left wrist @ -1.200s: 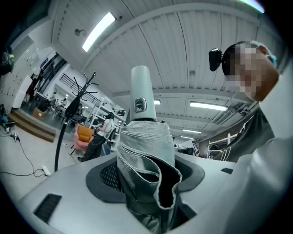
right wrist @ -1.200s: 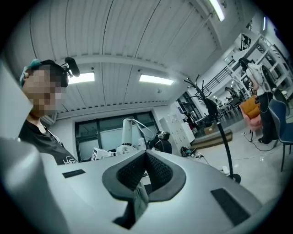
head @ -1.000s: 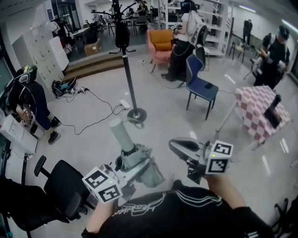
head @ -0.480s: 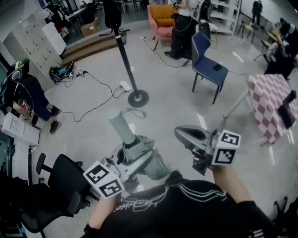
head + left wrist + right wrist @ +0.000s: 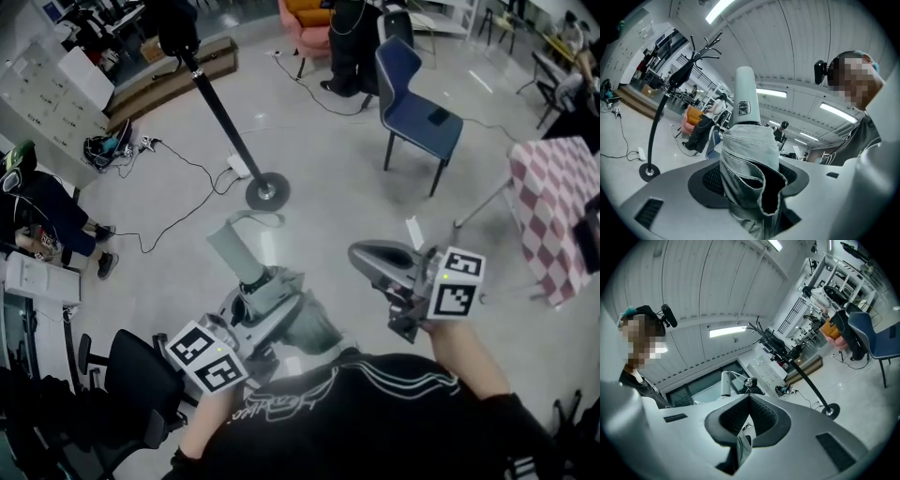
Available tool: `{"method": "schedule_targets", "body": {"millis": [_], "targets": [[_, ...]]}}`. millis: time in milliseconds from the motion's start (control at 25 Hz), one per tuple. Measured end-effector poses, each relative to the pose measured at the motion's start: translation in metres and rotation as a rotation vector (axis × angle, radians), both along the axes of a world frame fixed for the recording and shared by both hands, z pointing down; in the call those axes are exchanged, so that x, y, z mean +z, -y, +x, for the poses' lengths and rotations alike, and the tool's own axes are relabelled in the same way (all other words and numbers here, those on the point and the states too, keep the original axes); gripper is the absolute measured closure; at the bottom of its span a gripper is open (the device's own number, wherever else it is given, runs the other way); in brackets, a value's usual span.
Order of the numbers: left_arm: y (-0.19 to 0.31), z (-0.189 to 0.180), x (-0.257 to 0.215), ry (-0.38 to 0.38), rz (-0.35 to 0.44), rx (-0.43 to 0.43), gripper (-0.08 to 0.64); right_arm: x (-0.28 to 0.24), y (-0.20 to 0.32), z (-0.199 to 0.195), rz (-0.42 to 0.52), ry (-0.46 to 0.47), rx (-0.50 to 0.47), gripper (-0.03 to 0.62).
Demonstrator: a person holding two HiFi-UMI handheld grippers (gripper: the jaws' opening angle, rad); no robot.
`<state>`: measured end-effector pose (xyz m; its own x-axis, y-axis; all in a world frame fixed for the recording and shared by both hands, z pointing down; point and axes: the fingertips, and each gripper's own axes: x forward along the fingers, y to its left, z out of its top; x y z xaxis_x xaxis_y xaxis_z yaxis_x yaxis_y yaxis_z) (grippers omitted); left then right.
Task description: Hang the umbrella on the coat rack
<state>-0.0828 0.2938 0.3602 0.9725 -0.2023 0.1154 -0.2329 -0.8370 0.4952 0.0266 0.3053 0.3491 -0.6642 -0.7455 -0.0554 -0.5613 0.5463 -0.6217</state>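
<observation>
Left gripper [image 5: 270, 306] is clamping umbrella [image 5: 234, 255] upright, well short of coat rack [image 5: 221, 118]; right gripper [image 5: 371, 259], jaws together, should guide its strap [image 5: 253, 217].

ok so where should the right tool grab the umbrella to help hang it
On the pale handle, coming in from its right side. It sticks out bare beyond the left tool, which clamps the folded canopy. Stay below the strap loop at its end, probably what goes on a rack hook.
</observation>
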Motion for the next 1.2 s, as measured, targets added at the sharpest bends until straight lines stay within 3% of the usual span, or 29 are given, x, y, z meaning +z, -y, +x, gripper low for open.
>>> {"method": "schedule_targets", "body": {"millis": [200, 600, 1200], "targets": [[0.035, 0.033, -0.001, 0.004, 0.016, -0.011, 0.302, 0.003, 0.036, 0.031, -0.003, 0.005, -0.019, 0.581], [0.104, 0.032, 0.006, -0.006, 0.021, -0.054, 0.302, 0.012, 0.101, 0.033, -0.010, 0.004, -0.039, 0.581], [0.317, 0.023, 0.005, -0.011, 0.018, -0.027, 0.302, 0.002, 0.316, 0.021, -0.061, -0.029, -0.015, 0.581]]}}
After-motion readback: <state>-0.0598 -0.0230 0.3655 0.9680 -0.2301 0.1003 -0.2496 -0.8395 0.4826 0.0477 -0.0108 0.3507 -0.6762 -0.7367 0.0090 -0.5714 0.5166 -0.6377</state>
